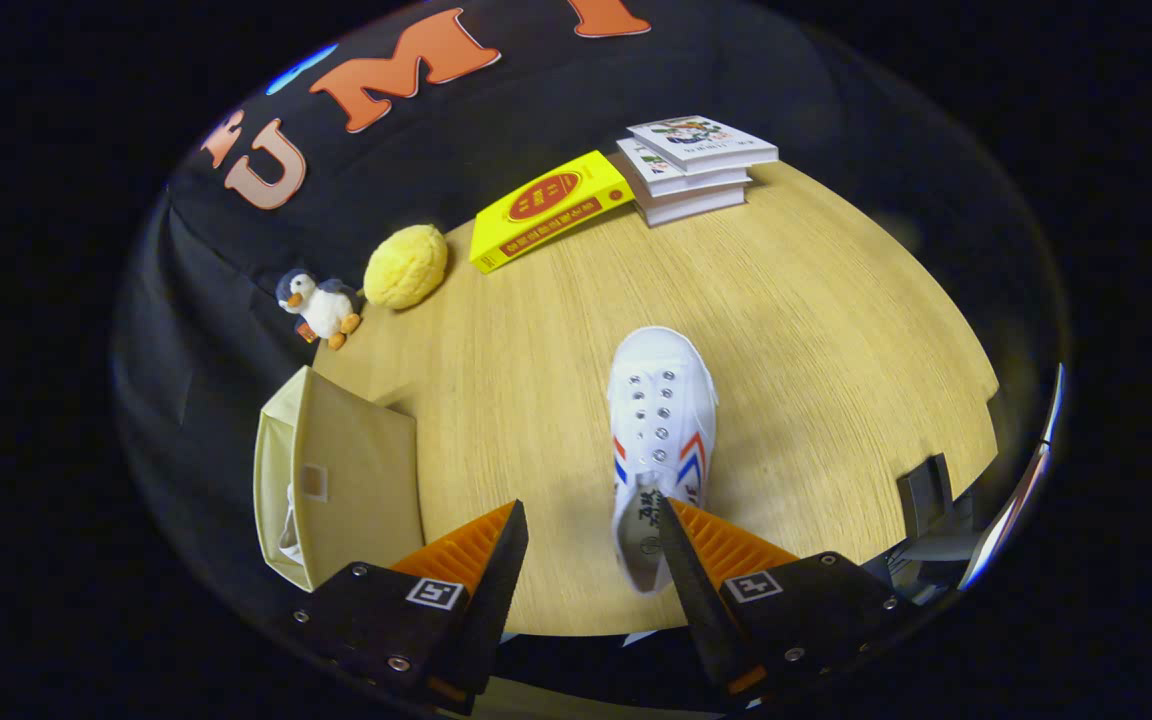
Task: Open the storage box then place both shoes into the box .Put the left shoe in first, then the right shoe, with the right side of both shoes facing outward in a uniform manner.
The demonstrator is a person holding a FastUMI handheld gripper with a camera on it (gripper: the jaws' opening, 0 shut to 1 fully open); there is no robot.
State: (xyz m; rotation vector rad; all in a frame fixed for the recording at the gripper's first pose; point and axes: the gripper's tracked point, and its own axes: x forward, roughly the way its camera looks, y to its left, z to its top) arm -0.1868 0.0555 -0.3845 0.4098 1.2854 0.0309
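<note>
White shoe (658, 430) lies between the spread hand-held gripper (591, 520) fingers, ungripped.

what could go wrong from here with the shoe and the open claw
1. The claw is open and off-centre: the white shoe lies by one finger, not squarely between both, so closing now may clip only its heel edge and let it slip or twist.
2. The beige box sits at the table edge beside the claw; a careless swing might knock it off.
</note>
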